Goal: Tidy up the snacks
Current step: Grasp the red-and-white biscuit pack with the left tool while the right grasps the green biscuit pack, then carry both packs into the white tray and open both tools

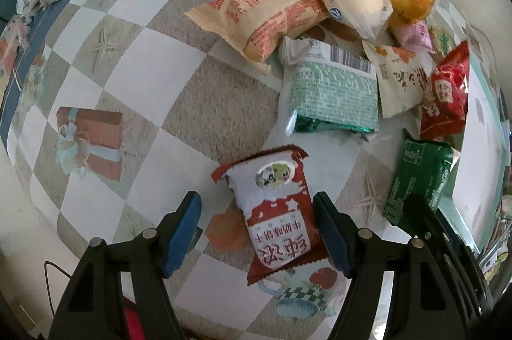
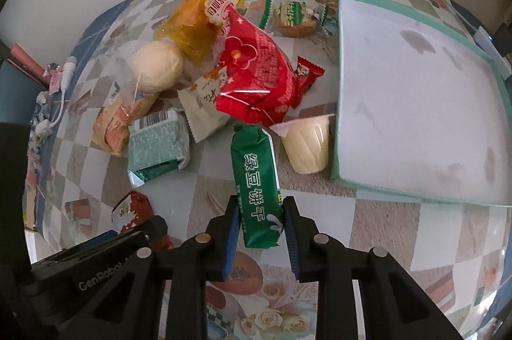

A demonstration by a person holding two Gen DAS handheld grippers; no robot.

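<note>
The green biscuit pack (image 2: 258, 189) is sitting between the blue pads of the right gripper (image 2: 260, 224), long axis pointing away from the camera, white lettering facing up. Both pads are pressing its flanks, so the jaws are closing narrow on it. Whether it is lifting clear of the tablecloth (image 2: 368, 228) cannot be told from this view. Judged step: picking this pack to carry it to the white tray (image 2: 416, 103), which is lying just to the right with a teal rim and showing nothing inside.

The next move is calling for a lift and a rightward carry over the tray's near rim, keeping clear of the pudding cup (image 2: 307, 144) that is lying on its side against the tray's left wall.

The left gripper (image 1: 257, 231) is standing wide, straddling the red-and-white biscuit pack (image 1: 275, 212) on the cloth; the right pad looks close to the wrapper edge, the left pad well apart. Judged: readying a second pick.

Farther off, the pile is waiting: mint-green pack (image 1: 332, 93), tan bread packet (image 1: 268, 20), round bun in clear wrap (image 2: 156, 69), orange cake bag (image 2: 198, 20), large red bag (image 2: 259, 68).
</note>
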